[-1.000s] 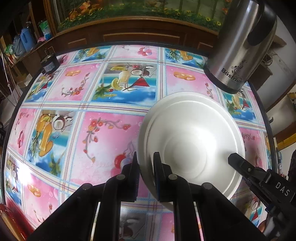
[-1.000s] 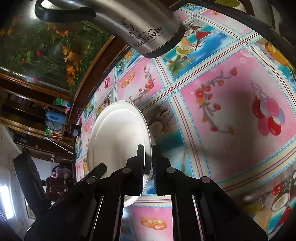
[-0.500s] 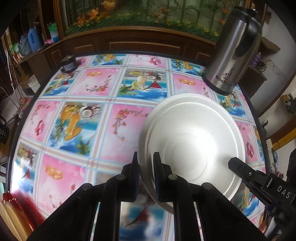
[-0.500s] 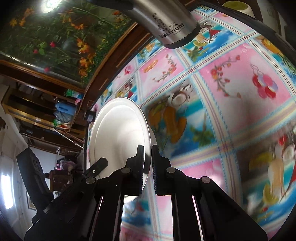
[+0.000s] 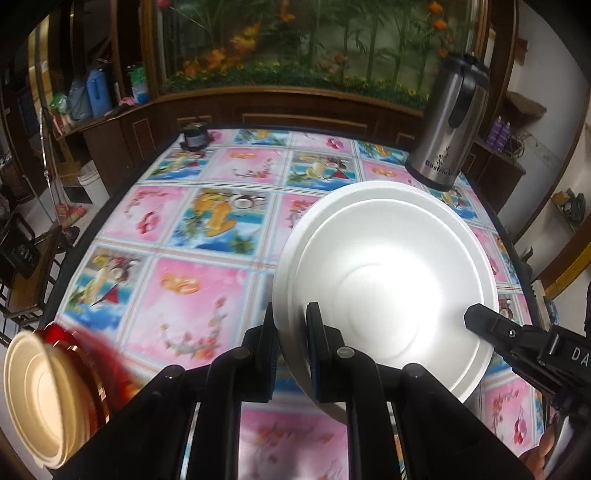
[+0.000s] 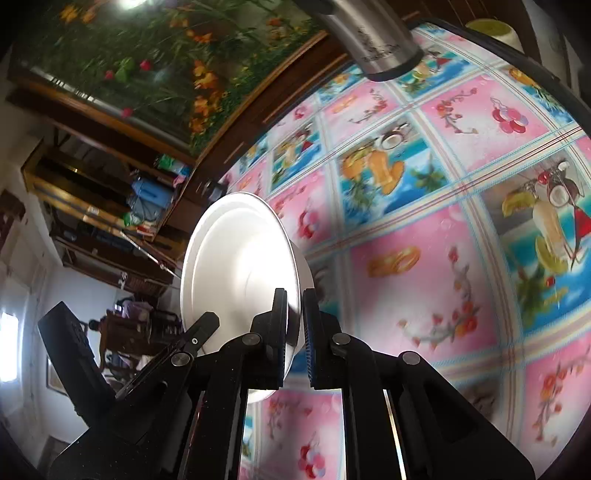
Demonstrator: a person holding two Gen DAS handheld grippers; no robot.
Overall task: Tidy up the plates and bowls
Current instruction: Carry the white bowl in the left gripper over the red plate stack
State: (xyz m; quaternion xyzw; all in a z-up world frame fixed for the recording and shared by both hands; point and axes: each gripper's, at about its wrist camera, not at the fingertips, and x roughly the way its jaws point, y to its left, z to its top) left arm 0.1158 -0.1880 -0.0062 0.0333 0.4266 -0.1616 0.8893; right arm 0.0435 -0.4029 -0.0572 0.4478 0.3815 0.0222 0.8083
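In the left wrist view, the left tool [image 5: 290, 334] pinches the near rim of a white bowl [image 5: 384, 280], one finger outside the rim and one inside. The bowl is held up over the table [image 5: 192, 295], which has a bright cloth with pink and blue squares. The right tool [image 5: 476, 319] comes in from the lower right and its tip sits on the bowl's far rim. Only this view shows a stack of cream bowls [image 5: 40, 391] and something red and blurry just beside it at the lower left corner. It also shows a small dark jar [image 5: 195, 137] at the far edge of the table, and the whole steel jug [image 5: 448, 125] standing far right. In the right wrist view, the right tool [image 6: 294, 325] is pressed together on the rim of the same white bowl [image 6: 236, 266], which looks tipped on its side just past the fingers. The left tool [image 6: 207, 321] touches the bowl's other rim from the lower left. Only the bottom of the steel jug [image 6: 376, 44] shows at the top. This view alone shows a pale green thing [image 6: 489, 27] at the top right edge.
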